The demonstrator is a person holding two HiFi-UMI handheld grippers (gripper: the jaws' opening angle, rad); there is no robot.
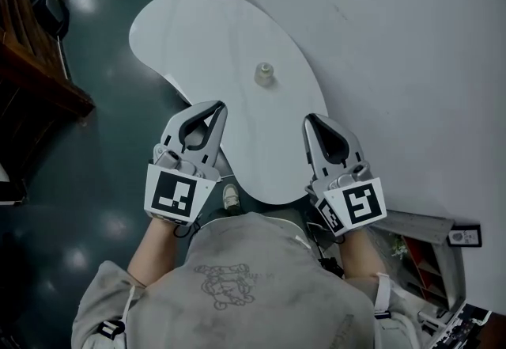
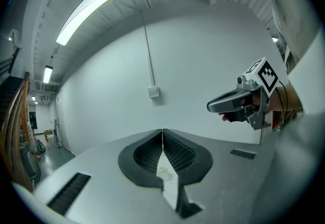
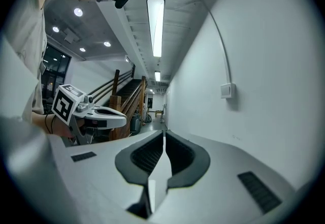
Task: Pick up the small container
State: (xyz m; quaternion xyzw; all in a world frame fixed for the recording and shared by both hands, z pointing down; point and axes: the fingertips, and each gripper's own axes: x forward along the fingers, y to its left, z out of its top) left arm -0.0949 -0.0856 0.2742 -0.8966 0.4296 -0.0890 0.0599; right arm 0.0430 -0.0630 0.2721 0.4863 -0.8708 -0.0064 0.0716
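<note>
still the approach step, i judge: the left gripper (image 1: 215,108) and right gripper (image 1: 311,119) are hovering closed and empty, with the small container (image 1: 264,73) sitting on the table (image 1: 198,23) ahead, between them. next, one claw is needing to open and reach forward around it.

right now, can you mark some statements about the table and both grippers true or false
1. The small container stands on the white table. True.
2. The left hand-held gripper holds the container. False: its jaws are together with nothing in them, short of the container.
3. The right hand-held gripper is shut. True.
4. The container sits to the right of both grippers. False: it is ahead of them, between the two.
</note>
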